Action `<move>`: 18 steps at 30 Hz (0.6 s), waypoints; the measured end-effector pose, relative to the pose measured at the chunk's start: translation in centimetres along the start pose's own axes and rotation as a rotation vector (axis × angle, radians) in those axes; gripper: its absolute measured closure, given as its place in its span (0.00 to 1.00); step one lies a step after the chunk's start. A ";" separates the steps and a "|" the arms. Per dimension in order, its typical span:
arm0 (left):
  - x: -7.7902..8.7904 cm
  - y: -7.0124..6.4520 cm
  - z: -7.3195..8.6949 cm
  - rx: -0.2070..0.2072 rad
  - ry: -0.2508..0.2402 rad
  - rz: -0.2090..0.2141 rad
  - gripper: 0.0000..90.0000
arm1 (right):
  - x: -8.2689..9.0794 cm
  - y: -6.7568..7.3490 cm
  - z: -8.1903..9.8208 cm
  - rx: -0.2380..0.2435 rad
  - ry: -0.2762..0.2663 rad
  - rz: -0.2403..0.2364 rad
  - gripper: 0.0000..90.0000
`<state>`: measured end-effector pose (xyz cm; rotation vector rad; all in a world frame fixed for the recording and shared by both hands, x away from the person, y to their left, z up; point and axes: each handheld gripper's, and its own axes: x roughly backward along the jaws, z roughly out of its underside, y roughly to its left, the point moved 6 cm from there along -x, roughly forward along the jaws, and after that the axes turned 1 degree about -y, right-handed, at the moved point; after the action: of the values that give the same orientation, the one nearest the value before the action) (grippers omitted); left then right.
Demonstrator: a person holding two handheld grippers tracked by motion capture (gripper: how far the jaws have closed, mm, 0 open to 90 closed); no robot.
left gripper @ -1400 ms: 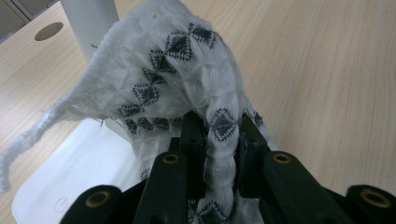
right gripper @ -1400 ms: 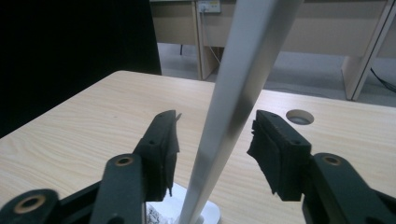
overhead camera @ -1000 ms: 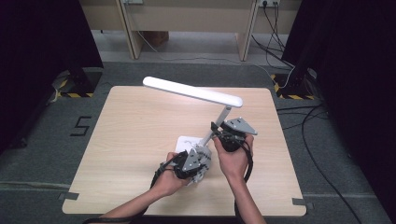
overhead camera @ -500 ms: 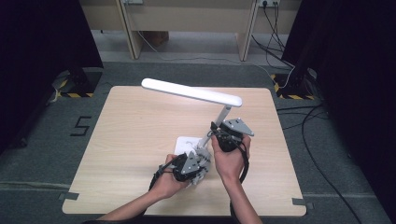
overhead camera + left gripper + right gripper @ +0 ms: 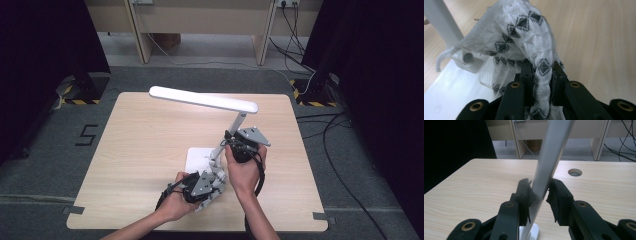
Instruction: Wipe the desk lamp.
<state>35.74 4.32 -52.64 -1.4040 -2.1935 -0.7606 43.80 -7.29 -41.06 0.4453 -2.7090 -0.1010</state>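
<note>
- Wooden table: light-grained top seen from the high view, bearing a white desk lamp whose flat square base lies near the person's edge
- Lamp stem: a slim pale bar that rises tilted from the base to the long horizontal head; the hinge at its foot appears in the left gripper view as a small white block with a round socket
- Right gripper: held in the person's right hand just right of the base; in the right gripper view its two black jaws stand on either side of the stem, the left jaw against it and the right jaw touching or almost touching it, so the stem is clasped between them
- Left gripper: held in the left hand at the near corner of the base; its jaws are pressed together on a fold of cloth
- Cloth: white knitted fabric with black diamond figures, bunched upward from the jaws and draped against the lamp's hinge and base; a loose white cord hangs at its edge
</note>
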 end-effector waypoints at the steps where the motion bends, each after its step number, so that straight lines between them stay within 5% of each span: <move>1: 0.4 -0.3 -0.1 0.008 -0.009 0.014 0.85 | 0.0 0.0 0.0 0.006 -0.003 0.004 0.78; 18: 2.9 1.5 -1.0 0.085 -0.114 -0.006 0.85 | 2.2 -0.6 1.2 0.071 0.036 -0.101 0.55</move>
<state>36.08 6.13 -49.76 -1.4302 -2.2886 -0.5951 41.57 -8.55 -41.48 0.5993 -2.6608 -0.0247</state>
